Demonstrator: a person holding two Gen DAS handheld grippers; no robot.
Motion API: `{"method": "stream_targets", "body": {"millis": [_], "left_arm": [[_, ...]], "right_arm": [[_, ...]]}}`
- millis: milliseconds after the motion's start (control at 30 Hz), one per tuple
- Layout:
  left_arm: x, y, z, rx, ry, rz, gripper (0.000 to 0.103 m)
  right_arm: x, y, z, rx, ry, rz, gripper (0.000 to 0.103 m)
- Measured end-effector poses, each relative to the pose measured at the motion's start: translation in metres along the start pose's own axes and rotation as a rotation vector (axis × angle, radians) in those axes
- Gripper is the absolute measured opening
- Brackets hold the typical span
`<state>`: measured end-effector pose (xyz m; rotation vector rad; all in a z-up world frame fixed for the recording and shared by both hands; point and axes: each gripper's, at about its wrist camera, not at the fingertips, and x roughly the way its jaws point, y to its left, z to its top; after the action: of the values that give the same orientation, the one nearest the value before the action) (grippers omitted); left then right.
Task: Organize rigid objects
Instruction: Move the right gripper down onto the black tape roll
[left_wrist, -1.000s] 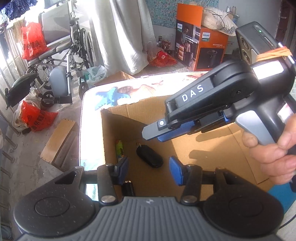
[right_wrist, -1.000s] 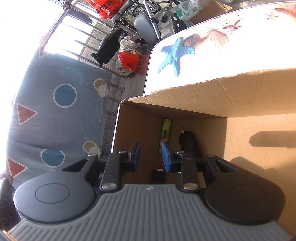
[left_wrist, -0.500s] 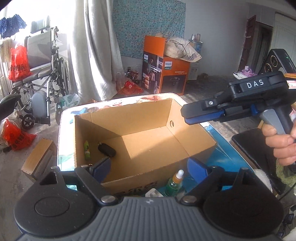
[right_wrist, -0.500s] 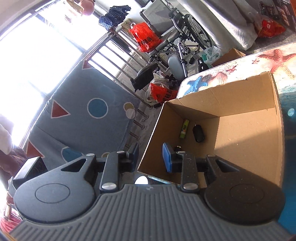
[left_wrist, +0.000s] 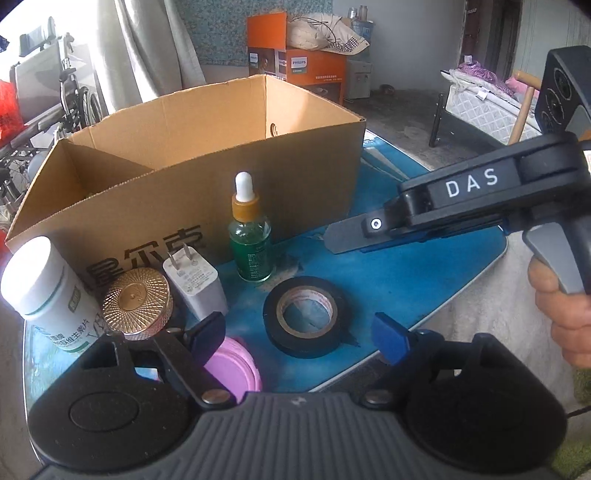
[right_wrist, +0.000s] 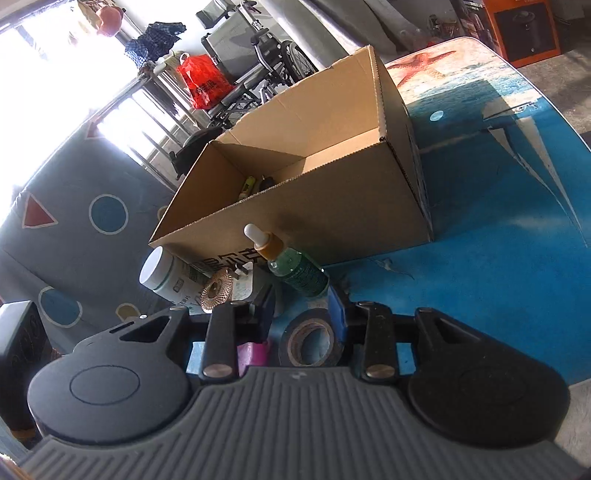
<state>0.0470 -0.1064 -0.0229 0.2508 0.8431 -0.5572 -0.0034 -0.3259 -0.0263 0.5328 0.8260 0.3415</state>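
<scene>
The worktop, blue with a sea print, carries a cardboard box at about 11 o'clock from the left gripper's camera. Half a second ago both cameras looked down into that box from above; now they sit low, and the box's printed front wall fills the middle of the view. In the right camera a yellow-green lighter and a dark thing beside it, too hidden to name, lie on the box floor.

Just in front of the box stands a row: a white tub at 9 o'clock, a gold-lidded jar, a white plug charger and an upright green dropper bottle at 12. A roll of black tape lies flat, nearer the camera, and a pink lid sits at 7 o'clock, partly behind a finger.

The left gripper is spread wide and empty, the tape roll lying between its fingers without touching. The right gripper is moderately open, holding nothing, and has dropped from above the box to the worktop by the tape.
</scene>
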Motion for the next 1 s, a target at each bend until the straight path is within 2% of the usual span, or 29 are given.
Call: {"method": "stream_targets", "body": {"millis": [200,367,633,867,1000], "left_arm": [[0.020,-0.010,0.006,0.031,0.030,0.030,0.068],[0.027,-0.018,0.007,0.053,0.073,0.038,0.061],[0.028,-0.022,0.012,0.050,0.077,0.014,0.061],[0.031,-0.044,0.019,0.107,0.033,-0.032,0.062],[0.033,-0.057,0.021,0.157,0.023,-0.031,0.068]], "right_arm": [[0.034,0.002,-0.009,-0.055,0.065,-0.041,0.027],[0.049,0.005,-0.008,-0.108,0.111,-0.064,0.023],[0.058,0.003,-0.009,-0.165,0.154,-0.091,0.017],[0.043,-0.011,-0.008,-0.155,0.126,-0.134,0.017],[0.029,-0.026,-0.010,-0.119,0.099,-0.158,0.017]]}}
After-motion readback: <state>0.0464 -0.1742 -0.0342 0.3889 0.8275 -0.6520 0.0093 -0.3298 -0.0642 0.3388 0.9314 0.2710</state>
